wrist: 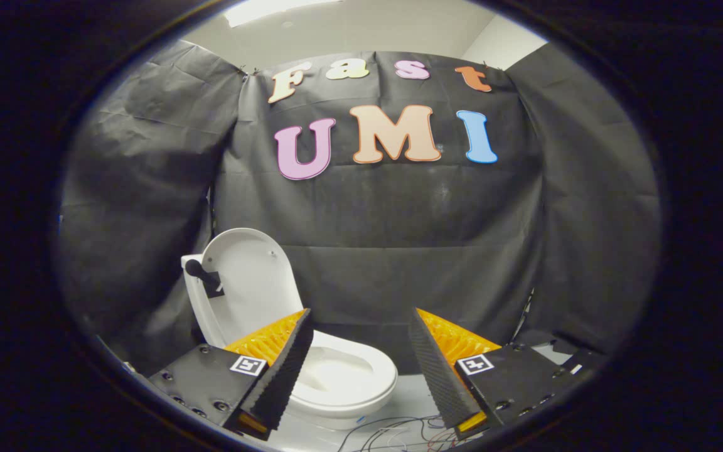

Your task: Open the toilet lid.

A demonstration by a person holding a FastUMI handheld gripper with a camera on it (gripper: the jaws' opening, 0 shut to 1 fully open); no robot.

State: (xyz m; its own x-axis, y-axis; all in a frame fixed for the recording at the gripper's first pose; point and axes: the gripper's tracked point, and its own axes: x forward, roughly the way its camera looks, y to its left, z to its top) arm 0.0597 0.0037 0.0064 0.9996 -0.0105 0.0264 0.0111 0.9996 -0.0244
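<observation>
Fingers: the gripper (358,370) is nearest the camera; its two ribbed fingers (286,370) stand wide apart and hold nothing.
Wires: thin loose cables (399,433) lie on the pale floor (408,392) just below and between the fingers.
Toilet: the white ceramic toilet bowl (342,376) stands beyond the left finger, partly hidden by it, near the black cloth wall (399,238).
Lid: the white oval plastic toilet lid (251,282) is already raised, leaning back against the white tank (193,295); the seat is down.
Direction: the long axis of the lid runs nearly vertical, its inner face turned toward the bowl and the camera.
Progress: in my judgement the task looks finished.
Risk: a careless pull-back could let a finger catch the lid's edge and drop it shut, or snag the cables.
</observation>
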